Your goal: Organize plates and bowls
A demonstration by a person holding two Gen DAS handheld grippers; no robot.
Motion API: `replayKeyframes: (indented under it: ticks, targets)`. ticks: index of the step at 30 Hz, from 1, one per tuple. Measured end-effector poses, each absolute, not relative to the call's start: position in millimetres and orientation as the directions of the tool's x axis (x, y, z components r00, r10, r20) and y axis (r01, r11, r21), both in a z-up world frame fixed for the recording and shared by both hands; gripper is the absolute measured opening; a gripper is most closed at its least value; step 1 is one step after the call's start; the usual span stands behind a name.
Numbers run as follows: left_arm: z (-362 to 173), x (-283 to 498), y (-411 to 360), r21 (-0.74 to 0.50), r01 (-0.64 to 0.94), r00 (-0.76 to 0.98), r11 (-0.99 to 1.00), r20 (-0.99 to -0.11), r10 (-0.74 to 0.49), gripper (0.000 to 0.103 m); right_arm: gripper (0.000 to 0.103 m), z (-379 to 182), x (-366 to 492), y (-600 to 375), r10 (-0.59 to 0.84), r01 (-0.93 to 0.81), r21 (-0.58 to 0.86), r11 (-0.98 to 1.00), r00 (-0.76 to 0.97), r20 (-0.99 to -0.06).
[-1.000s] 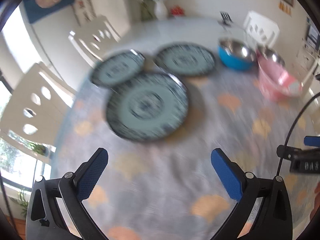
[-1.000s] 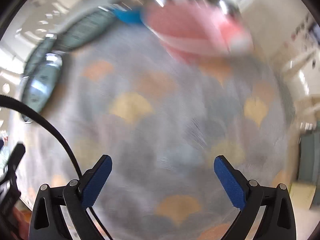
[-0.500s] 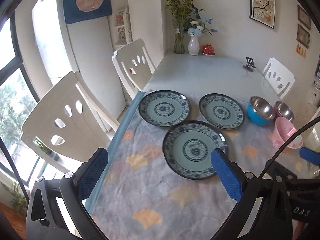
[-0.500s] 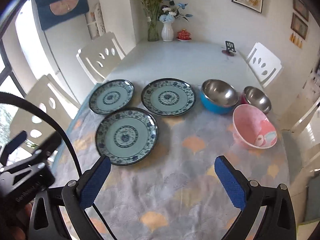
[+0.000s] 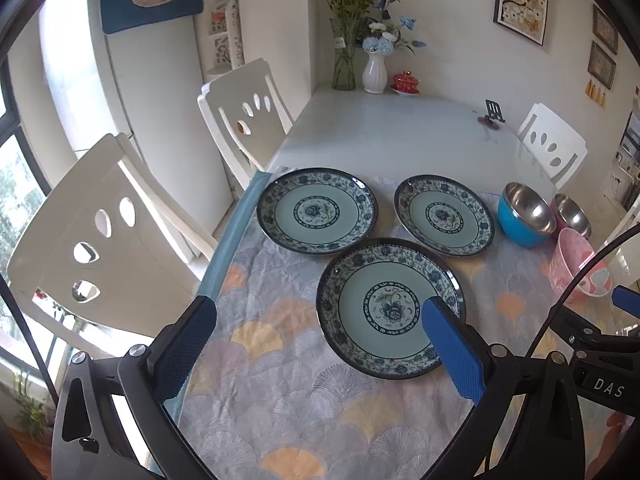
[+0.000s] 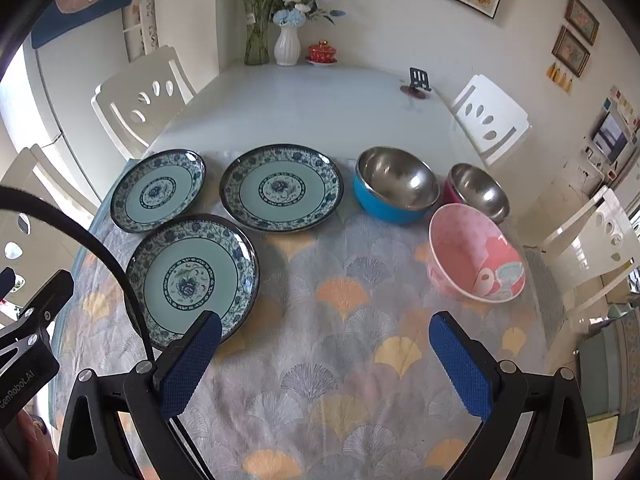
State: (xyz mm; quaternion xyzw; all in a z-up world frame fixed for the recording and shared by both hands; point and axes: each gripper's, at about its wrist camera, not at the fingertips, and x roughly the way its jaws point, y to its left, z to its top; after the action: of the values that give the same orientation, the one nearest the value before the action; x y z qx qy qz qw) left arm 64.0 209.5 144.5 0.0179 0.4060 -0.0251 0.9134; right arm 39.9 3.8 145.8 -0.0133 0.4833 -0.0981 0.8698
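Observation:
Three blue-patterned plates lie on the tablecloth: a near one, a far left one and a far right one. To their right stand a blue steel bowl, a small red steel bowl and a pink bowl. My left gripper is open and empty, above the cloth just before the near plate. My right gripper is open and empty over the cloth, short of the pink bowl.
White chairs stand on the left and right. At the table's far end are a glass vase, a white vase, a red lidded pot and a small black stand.
Both cameras have swung up from a blurred close look at the cloth to a steady view of the whole table. Plates and bowls have not moved. Both grippers stayed open.

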Motion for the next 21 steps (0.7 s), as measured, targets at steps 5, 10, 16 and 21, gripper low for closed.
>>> replayKeyframes:
  ticks: [5, 10, 16, 21]
  targets:
    - [142.3, 70.6, 210.3, -0.012, 0.057, 0.653, 0.998, -0.756, -0.047, 0.102, 0.103, 142.7, 40.5, 5.4, -0.197, 0.151, -0.139, 0.979, 0.504, -0.841]
    - [142.4, 71.7, 210.4, 0.002, 0.053, 0.652, 0.999, -0.757, -0.033, 0.102, 0.103, 141.8, 46.5, 7.0, -0.174, 0.15, -0.113, 0.982, 0.493, -0.852]
    - [142.6, 73.2, 214.8, -0.011, 0.038, 0.646, 0.999, -0.762, -0.033, 0.102, 0.103, 137.5, 45.8, 13.7, -0.171, 0.116, -0.13, 0.985, 0.485, -0.858]
    - [141.9, 71.5, 214.8, -0.012, 0.03, 0.641, 0.999, -0.767, -0.029, 0.102, 0.103, 140.7, 45.4, 12.7, -0.159, 0.116, -0.117, 0.986, 0.491, -0.856]
